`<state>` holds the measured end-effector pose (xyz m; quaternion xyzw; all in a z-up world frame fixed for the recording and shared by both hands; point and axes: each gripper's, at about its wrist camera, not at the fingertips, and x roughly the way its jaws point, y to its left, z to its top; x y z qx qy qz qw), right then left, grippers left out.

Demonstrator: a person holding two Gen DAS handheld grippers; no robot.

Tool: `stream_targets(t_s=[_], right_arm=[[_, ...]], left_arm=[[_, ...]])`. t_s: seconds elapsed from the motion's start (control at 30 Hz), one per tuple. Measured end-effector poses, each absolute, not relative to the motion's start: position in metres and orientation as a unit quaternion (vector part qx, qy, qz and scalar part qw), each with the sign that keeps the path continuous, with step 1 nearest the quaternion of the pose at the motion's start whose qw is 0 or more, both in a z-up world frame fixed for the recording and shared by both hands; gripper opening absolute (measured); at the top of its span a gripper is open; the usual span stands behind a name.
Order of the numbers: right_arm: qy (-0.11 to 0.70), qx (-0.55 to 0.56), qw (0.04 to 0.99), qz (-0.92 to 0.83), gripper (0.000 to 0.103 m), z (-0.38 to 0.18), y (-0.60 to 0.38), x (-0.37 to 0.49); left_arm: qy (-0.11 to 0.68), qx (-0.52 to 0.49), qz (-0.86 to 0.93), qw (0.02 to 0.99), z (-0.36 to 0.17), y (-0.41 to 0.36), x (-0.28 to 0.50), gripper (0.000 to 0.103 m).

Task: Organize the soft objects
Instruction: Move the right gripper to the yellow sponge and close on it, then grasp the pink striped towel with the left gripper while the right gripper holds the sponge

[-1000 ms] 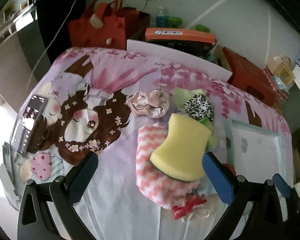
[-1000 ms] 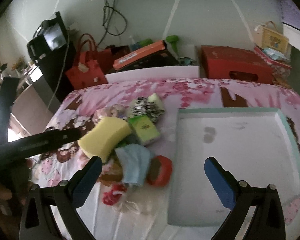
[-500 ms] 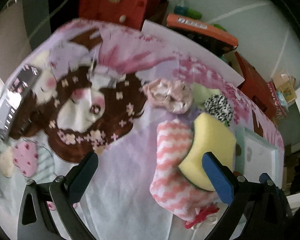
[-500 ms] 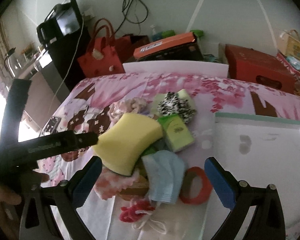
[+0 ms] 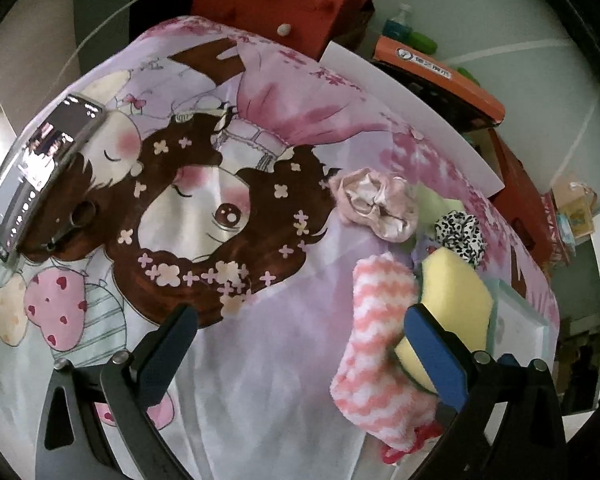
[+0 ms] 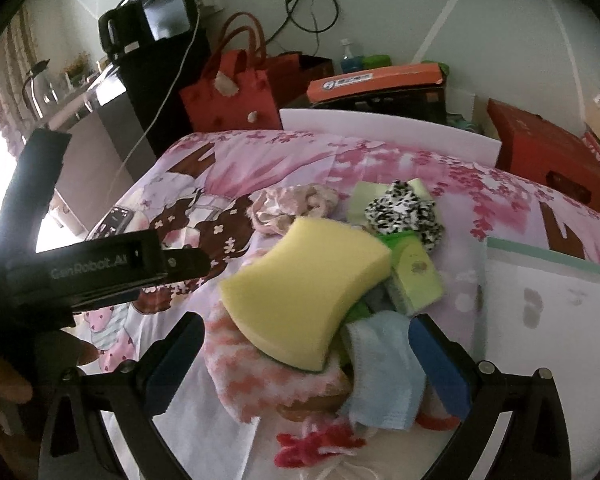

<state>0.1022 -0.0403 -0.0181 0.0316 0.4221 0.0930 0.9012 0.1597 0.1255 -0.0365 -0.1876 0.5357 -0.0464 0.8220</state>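
Note:
A pile of soft things lies on the cartoon bedsheet. A yellow sponge (image 6: pixel 306 286) tops a pink-and-white zigzag cloth (image 6: pixel 256 376), beside a light blue cloth (image 6: pixel 384 372), a green tissue pack (image 6: pixel 416 276), a black-and-white scrunchie (image 6: pixel 404 210) and a pink scrunchie (image 6: pixel 290 208). My right gripper (image 6: pixel 306 364) is open, its jaws on either side of the sponge and blue cloth. My left gripper (image 5: pixel 302 354) is open and empty over bare sheet, left of the zigzag cloth (image 5: pixel 376 336) and sponge (image 5: pixel 452 304). The left tool's body (image 6: pixel 80 276) shows in the right wrist view.
A white tray with a mint rim (image 6: pixel 548 304) lies right of the pile. A phone (image 5: pixel 40 168) lies at the sheet's left edge. Red bags (image 6: pixel 228 96), an orange box (image 6: pixel 376 80) and a red box (image 6: pixel 548 144) stand behind the bed.
My right gripper has moved left and down from over the tray to over the pile. My left gripper has swung left, so the pile now sits at its right finger.

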Motion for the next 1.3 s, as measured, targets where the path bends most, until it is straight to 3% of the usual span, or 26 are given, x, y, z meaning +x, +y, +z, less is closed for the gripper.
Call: stream_targets(t_s=[0.23, 0.57, 1.3], right_arm=[[0.422, 0.01, 0.902, 0.094, 0.097, -0.025, -0.027, 0.109], [0.421, 0.021, 0.901, 0.101, 0.069, -0.028, -0.03, 0.109], [0.379, 0.05, 0.92, 0.085, 0.065, 0.005, -0.065, 0.091]], left_arm=[[0.551, -0.205, -0.049, 0.807, -0.049, 0.129, 0.165, 0.103], [0.554, -0.213, -0.049, 0.803, -0.051, 0.129, 0.167, 0.103], [0.555, -0.209, -0.059, 0.803, -0.047, 0.114, 0.167, 0.103]])
